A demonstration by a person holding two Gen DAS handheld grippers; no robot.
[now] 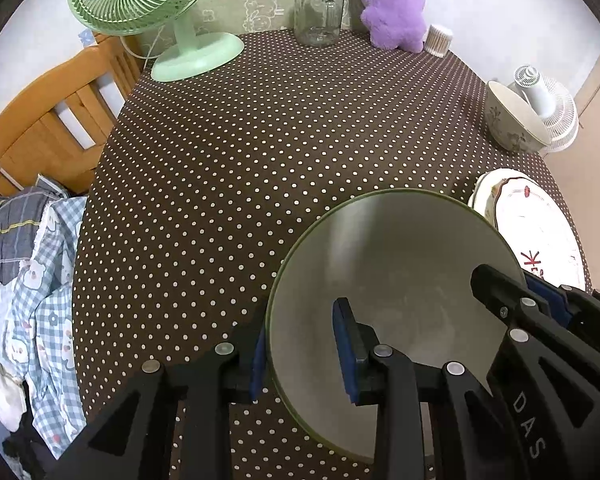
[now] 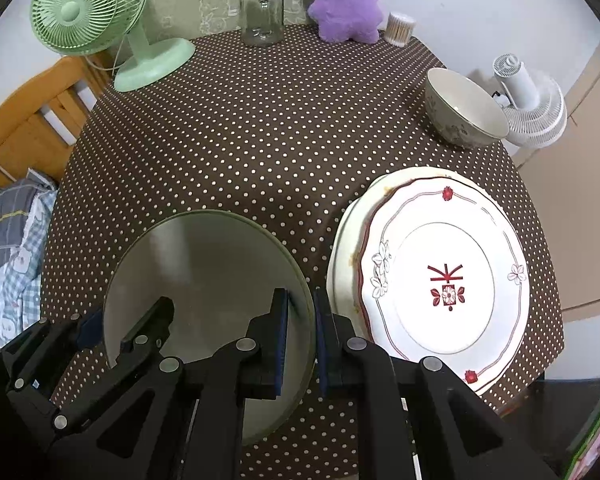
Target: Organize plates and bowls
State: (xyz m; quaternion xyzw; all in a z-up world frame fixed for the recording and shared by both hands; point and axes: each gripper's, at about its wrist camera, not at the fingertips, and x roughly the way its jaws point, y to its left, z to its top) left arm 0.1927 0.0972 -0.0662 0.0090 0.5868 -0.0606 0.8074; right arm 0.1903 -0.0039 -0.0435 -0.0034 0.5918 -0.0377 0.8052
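Near edge of dotted table (image 2: 260,140): green bowl (image 2: 208,280), left wall clamped between left gripper (image 1: 304,352) pads, right wall between right gripper (image 2: 302,344) pads. Wide bare cloth beyond the bowl, out to the far edge. Just right of the bowl, close to the right gripper's outer finger: stacked plates (image 2: 444,272), nearly at the table's right edge. Farther right, patterned bowl (image 2: 464,108) at the edge, white fan (image 2: 532,108) behind. Along the far side: green fan (image 2: 88,12), glass jar (image 2: 260,10), purple plush (image 2: 344,4), swab tub (image 2: 400,28). Bowl's near rim hidden behind gripper bodies; lower plates mostly covered.
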